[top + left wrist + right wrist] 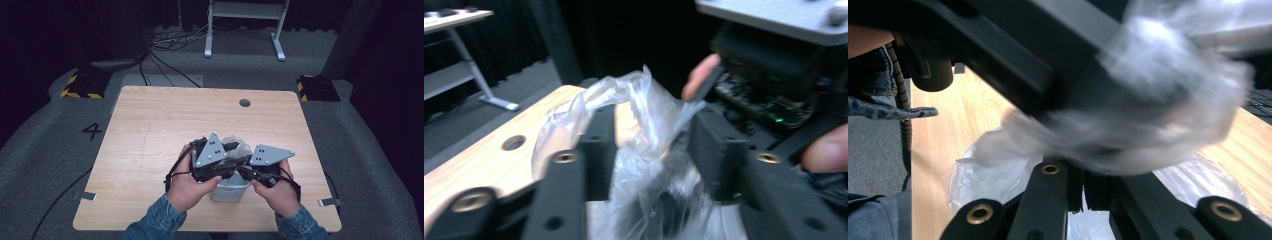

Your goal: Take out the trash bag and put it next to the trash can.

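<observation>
A crumpled clear plastic bag (241, 144) sticks up out of a small white tub (229, 191) near the table's front edge. Both hand-held grippers meet over it. My left gripper (233, 147) is open, and in the left gripper view its jaws stand wide apart on either side of the bag (644, 115). My right gripper (243, 170) comes in low from the right. In the right gripper view its jaws (1083, 187) are pressed together on a fold of the bag (1168, 100). Motion blurs the film.
The wooden table (150, 130) has a round cable hole (244, 102) at the back. Cables trail off its front left. Beyond it are a white desk frame (245, 30) and yellow-black floor blocks (80, 85). The person's denim sleeves (160, 220) enter from the bottom.
</observation>
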The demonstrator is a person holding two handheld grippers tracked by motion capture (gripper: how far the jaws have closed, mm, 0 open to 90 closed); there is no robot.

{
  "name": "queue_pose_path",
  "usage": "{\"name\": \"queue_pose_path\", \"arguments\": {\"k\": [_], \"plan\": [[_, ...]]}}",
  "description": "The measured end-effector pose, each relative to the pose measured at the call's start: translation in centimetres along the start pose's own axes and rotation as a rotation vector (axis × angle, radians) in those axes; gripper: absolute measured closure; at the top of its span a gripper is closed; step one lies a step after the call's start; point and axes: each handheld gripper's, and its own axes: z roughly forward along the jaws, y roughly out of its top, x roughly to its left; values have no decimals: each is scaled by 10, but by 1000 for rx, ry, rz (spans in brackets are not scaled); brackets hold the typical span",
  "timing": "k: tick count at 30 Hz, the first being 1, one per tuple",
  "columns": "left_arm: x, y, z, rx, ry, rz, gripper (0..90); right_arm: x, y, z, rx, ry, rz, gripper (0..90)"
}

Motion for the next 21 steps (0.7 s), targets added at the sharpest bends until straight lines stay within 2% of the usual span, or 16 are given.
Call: {"name": "queue_pose_path", "arguments": {"k": [2,5,8,13,16,21], "plan": [[3,-2,-4,-6,15,-22,456,-1,0,-1,-3,-8,6,883],[7,-5,-12,-16,42,-28,378,-2,1,-4,-12,-23,19,886],[10,-10,-21,-28,63,-30,340,-4,2,-9,-27,-38,26,889],[13,-20,-29,-21,67,-28,318,-6,5,-16,-41,-54,26,889],[13,-24,-25,4,39,-30,311,-6,7,-17,-39,-56,20,889],[4,-26,-5,58,-40,7,306,-4,12,-16,-34,-57,3,889]]}}
